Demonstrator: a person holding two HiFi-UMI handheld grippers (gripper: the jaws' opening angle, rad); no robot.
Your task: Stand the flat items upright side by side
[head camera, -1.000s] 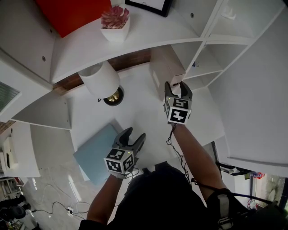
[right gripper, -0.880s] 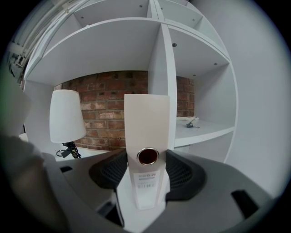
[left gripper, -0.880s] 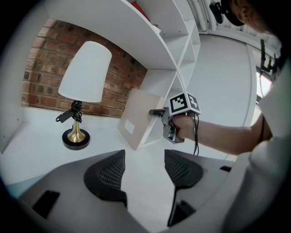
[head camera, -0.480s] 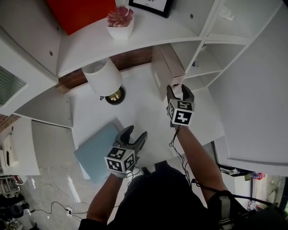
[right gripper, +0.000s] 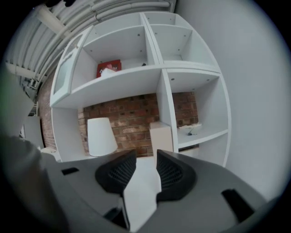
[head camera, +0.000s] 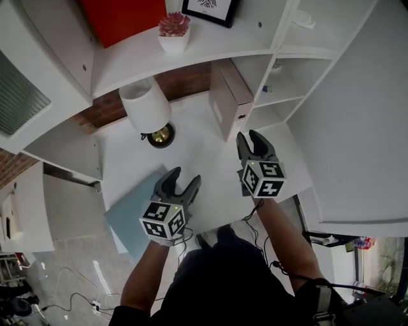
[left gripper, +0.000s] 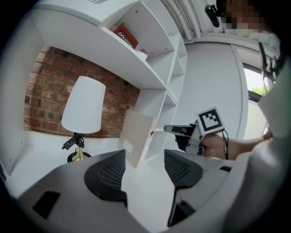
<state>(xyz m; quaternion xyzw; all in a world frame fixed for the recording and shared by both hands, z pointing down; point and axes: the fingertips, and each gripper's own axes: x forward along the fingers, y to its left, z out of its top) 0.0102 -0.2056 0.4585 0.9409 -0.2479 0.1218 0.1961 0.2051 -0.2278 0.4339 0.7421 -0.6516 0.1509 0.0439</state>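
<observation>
A flat beige box (head camera: 226, 102) stands upright on the white desk against a shelf divider; it also shows as the beige box (left gripper: 136, 136) and the beige box (right gripper: 161, 136). A flat light-blue item (head camera: 127, 216) lies at the desk's front left edge. My left gripper (head camera: 176, 181) hovers over that item's right edge, open and empty, as the left gripper (left gripper: 144, 166) shows. My right gripper (head camera: 255, 143) hangs a short way in front of the beige box, clear of it. Its jaws have just been closing, and the right gripper (right gripper: 146, 166) is still open with nothing between its pads.
A white-shaded lamp (head camera: 145, 108) on a brass base stands on the desk left of the box. Shelf cubbies (head camera: 280, 89) rise at the right. The shelf above carries a potted plant (head camera: 173, 32), a red item (head camera: 124, 16) and a picture frame (head camera: 210, 9).
The right gripper has drawn back from the beige box's front end toward the desk's front, its jaws narrower. The left gripper has risen a little over the blue item.
</observation>
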